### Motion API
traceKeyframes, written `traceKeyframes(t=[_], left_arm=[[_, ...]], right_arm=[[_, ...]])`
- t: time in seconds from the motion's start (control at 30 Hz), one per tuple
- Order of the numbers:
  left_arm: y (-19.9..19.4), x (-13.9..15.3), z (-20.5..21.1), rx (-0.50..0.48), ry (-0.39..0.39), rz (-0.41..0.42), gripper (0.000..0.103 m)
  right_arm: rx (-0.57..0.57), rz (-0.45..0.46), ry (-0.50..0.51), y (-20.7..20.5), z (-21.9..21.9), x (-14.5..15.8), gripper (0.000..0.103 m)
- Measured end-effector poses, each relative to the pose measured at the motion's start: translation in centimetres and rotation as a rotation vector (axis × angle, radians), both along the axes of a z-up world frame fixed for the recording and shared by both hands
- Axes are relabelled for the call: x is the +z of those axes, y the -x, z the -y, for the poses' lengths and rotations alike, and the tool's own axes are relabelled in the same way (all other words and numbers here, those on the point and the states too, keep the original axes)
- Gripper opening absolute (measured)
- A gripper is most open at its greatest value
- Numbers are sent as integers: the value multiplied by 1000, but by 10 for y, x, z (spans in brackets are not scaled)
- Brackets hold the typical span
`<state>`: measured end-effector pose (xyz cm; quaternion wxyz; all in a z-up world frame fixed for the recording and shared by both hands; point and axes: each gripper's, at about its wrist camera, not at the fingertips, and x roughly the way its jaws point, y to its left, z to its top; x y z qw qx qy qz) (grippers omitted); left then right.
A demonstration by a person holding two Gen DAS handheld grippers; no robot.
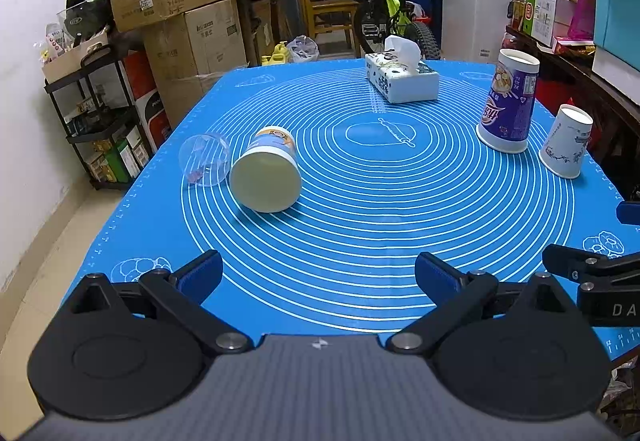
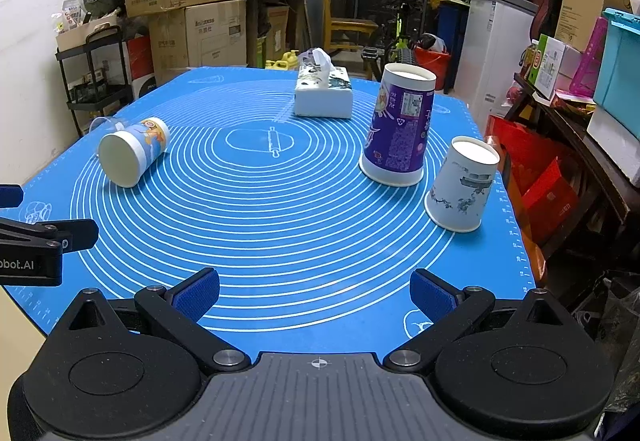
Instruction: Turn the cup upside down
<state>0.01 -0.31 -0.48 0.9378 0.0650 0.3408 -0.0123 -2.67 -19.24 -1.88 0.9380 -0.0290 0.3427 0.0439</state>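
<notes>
Seen from the left wrist: the left claw (image 1: pixel 316 277) hung released over the near edge of the blue mat (image 1: pixel 360 241) covering the table, its blue pads spread wide and nothing between them. Ahead and to the left a blue-and-white cup (image 1: pixel 266 171) lay on its side, base toward the camera, with a clear plastic cup (image 1: pixel 204 161) also tipped over and touching its far flank. A tall purple cup (image 1: pixel 508 107) and a white paper cup (image 1: pixel 566 143) stood mouth-down at the right, a tissue box (image 1: pixel 402 79) behind them.

Seen from the right wrist: the right claw (image 2: pixel 314 293) was likewise released and empty, low over the mat's near edge. The purple cup (image 2: pixel 398 129) and white paper cup (image 2: pixel 462 187) stood inverted close ahead on the right; the toppled cup (image 2: pixel 134 153) lay well off to the left.

Two cups appeared done (the pair on their sides evidently not), so the job looked to be between grasps. The next move would likely call for the left claw to reach forward and close across the fallen cup's wall before turning it mouth-down.
</notes>
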Motion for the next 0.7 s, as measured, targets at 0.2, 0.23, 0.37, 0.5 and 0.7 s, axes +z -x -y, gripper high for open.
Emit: traceKeyframes(t=[0.2,0.23,0.37,0.5,0.7], left_arm=[[0,1,2,-2,-2,5,101],[0,1,3,-3,-2,5,101],[0,1,3,-2,-2,5,101],[0,2,3,-2,-2,5,101],[0,1,3,-2,-2,5,101]], right_arm=[[0,-6,-2,0,1,-1,101],[0,-7,-2,1,1,-1,101],[0,-8,-3,1,1,-1,101],[-2,-9,-3,1,1,-1,101],[-1,-9,-3,1,1,-1,101]])
